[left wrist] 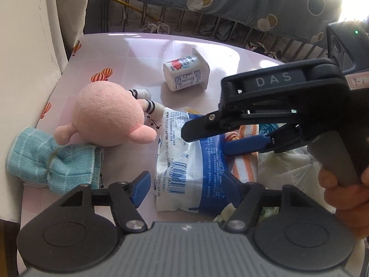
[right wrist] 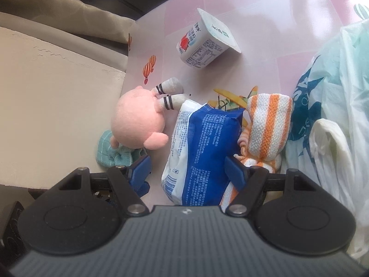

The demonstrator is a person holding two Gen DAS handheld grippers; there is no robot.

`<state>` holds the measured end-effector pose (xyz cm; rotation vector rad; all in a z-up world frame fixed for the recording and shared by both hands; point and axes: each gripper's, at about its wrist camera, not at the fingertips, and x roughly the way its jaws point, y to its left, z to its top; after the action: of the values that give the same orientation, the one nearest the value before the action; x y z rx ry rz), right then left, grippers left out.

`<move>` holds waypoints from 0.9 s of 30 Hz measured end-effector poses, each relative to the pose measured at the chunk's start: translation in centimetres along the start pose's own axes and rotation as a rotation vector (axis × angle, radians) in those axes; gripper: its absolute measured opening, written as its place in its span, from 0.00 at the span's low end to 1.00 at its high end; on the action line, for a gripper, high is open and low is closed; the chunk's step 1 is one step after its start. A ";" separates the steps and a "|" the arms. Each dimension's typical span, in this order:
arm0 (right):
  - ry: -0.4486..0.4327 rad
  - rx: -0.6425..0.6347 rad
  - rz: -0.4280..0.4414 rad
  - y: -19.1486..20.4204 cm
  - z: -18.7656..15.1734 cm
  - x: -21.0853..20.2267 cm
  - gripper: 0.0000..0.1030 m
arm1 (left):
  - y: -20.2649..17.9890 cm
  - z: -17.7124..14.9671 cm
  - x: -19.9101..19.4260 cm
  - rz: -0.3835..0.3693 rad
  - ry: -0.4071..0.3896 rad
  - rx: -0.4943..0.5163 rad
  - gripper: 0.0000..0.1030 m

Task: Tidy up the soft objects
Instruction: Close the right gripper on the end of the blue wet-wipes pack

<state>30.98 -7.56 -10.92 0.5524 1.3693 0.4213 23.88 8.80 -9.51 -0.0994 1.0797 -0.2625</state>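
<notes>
A blue and white tissue pack (left wrist: 182,161) is seen lying on the pink table (left wrist: 143,53), between the spread blue pads of the left tongs (left wrist: 184,190), which are held open around its near end without a visible grip. In the right wrist view the same pack (right wrist: 203,147) is flanked by the open right tongs (right wrist: 188,170), one pad at each side. From the left wrist view the right tongs (left wrist: 208,140) are seen above the pack's far end, parted, gripped by a hand (left wrist: 346,191). A pink plush toy (left wrist: 108,115) lies just beside the pack, its striped legs pointed toward a tipped yogurt cup (left wrist: 184,72). A teal knitted cloth (left wrist: 46,164) touches the toy. An orange striped cloth (right wrist: 267,122) is pressed against the pack's other side, with plastic bags (right wrist: 334,106) beyond it.
</notes>
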 end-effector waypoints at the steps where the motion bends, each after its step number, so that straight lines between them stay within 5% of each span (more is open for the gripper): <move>1: 0.003 -0.002 0.001 0.2 0.1 0.4 0.69 | -0.2 0.1 0.4 0.010 0.011 0.005 0.67; 10: 0.003 0.030 0.046 0.0 0.3 1.0 0.69 | -1.4 0.8 1.5 0.099 0.025 0.057 0.67; 14: -0.030 0.032 0.042 -0.1 0.1 0.0 0.69 | -1.5 0.8 1.5 0.141 0.022 0.073 0.50; 23: -0.097 0.110 0.139 -1.5 -0.6 -2.5 0.70 | 1.2 2.1 -0.6 0.006 0.027 -0.143 0.28; 27: -0.138 0.132 0.171 -1.7 -0.9 -4.2 0.70 | 2.3 2.2 -2.3 -0.065 0.016 -0.214 0.27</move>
<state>29.35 -11.26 -8.73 0.7965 1.2269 0.4247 25.19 11.50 -7.01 -0.3248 1.1197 -0.2063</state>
